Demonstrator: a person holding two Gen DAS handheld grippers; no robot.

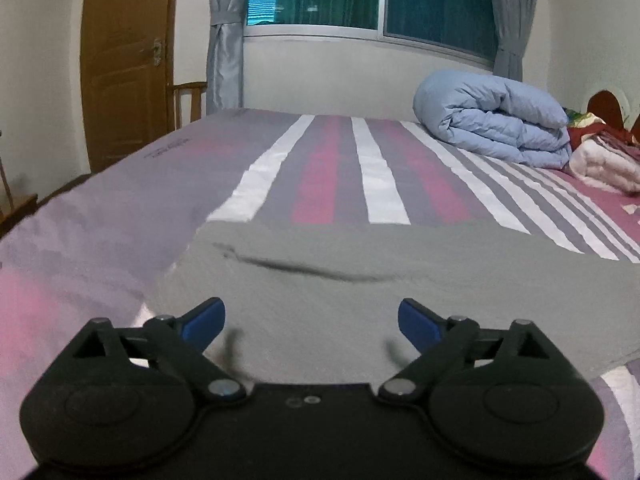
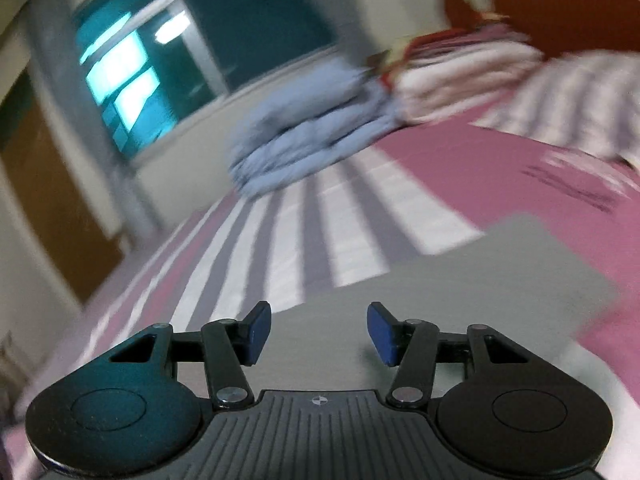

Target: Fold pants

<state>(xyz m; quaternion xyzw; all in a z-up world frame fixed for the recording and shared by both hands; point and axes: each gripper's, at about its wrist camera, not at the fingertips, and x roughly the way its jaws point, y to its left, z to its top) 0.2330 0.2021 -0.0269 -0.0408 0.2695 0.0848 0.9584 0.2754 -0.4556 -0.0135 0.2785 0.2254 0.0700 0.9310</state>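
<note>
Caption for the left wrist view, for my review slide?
Left tongs open and empty above grey pants lying flat on a striped bed.

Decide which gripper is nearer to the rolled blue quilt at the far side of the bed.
Cannot tell. The left gripper and right gripper both hover open over the grey pants, with striped sheet between each and the blue quilt.

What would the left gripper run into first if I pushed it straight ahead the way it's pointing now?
Most likely the grey pants lying flat on the striped bed. The left gripper stands open with nothing between its fingers, angled down toward the cloth just ahead. Depth is hard to judge through the fisheye.
</note>
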